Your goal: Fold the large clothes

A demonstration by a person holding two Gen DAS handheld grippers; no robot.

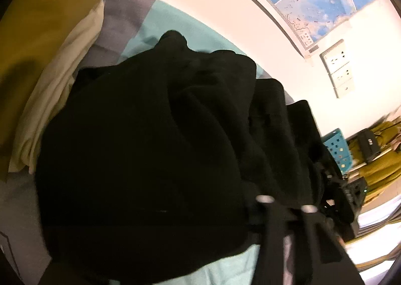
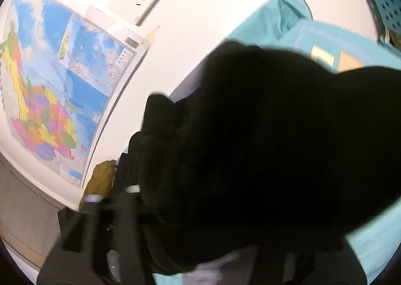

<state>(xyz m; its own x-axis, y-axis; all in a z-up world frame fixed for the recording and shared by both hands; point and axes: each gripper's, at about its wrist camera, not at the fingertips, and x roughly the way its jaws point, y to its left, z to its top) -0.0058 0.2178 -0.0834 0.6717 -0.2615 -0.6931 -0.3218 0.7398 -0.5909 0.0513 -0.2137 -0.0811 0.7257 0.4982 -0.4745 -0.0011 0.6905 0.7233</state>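
Now I work both grippers at a black garment (image 1: 150, 134) bunched on the teal-and-grey sheet (image 1: 163, 19): left gripper (image 1: 285, 203) and right gripper (image 2: 112, 193) narrowed, grips unclear. Step: gathering an edge; next, lift and spread flat.

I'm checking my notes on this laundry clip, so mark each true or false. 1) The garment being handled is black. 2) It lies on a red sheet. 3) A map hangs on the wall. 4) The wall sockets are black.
1) True: the black garment fills most of both views.
2) False: the sheet under it is teal.
3) True: a colourful map hangs on the white wall.
4) False: the wall sockets are white.
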